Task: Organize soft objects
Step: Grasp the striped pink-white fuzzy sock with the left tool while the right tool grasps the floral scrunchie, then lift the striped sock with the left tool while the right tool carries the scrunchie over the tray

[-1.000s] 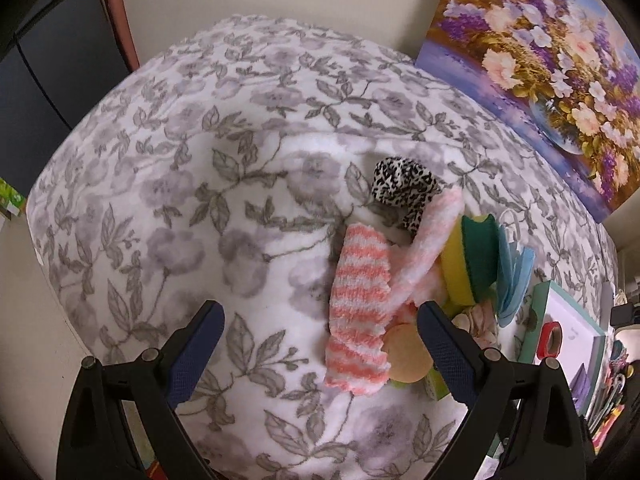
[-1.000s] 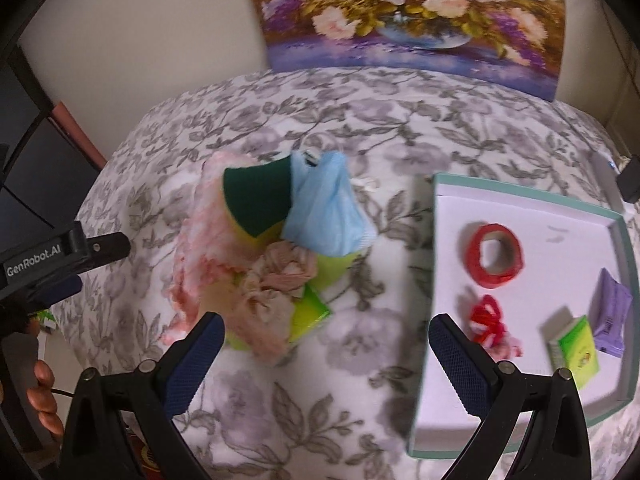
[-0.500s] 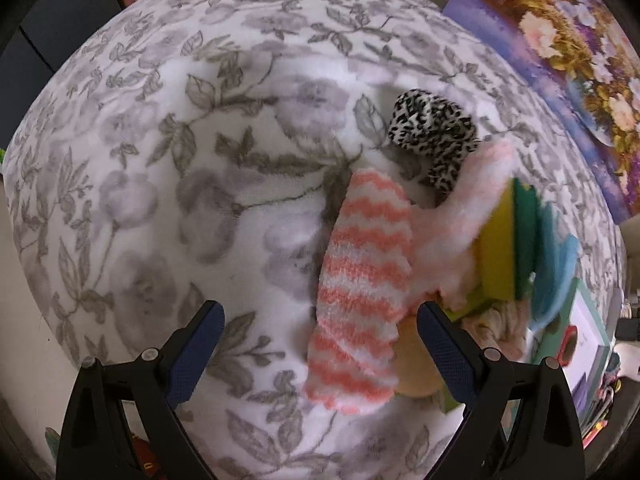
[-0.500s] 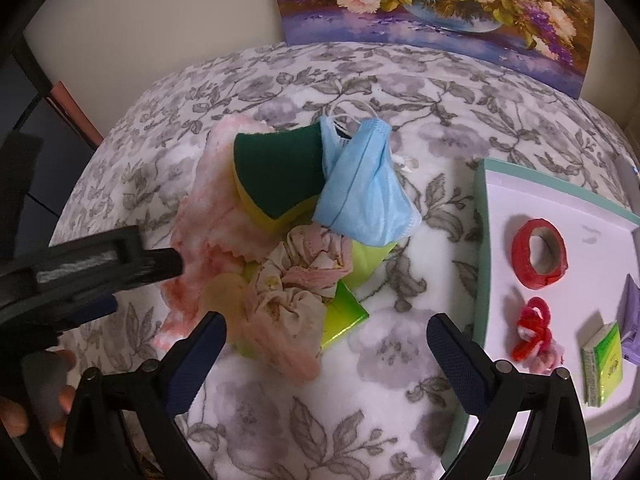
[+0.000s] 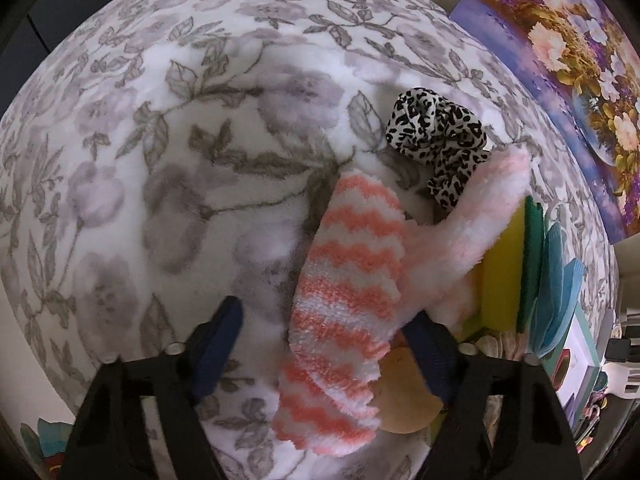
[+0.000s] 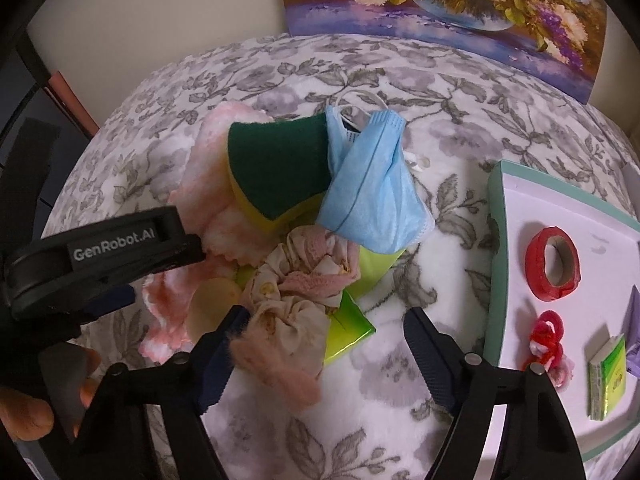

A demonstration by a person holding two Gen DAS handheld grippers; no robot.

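The left gripper [image 5: 324, 344] is closing around the fluffy coral-and-white striped sock [image 5: 344, 312], not yet pinching. The right gripper [image 6: 326, 344] is closing beside the crumpled beige-pink fabric scrunchie [image 6: 296, 300] at its ten o'clock; contact seems unclear. Centre each before squeezing.

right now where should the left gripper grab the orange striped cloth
Grip the orange striped cloth across its narrow width near the lower end, coming from above. It lies as a long flat strip, and that end is clear of the pink fuzzy cloth overlapping its right edge. The left gripper already straddles it there, jaws closing, pads not yet pressing.
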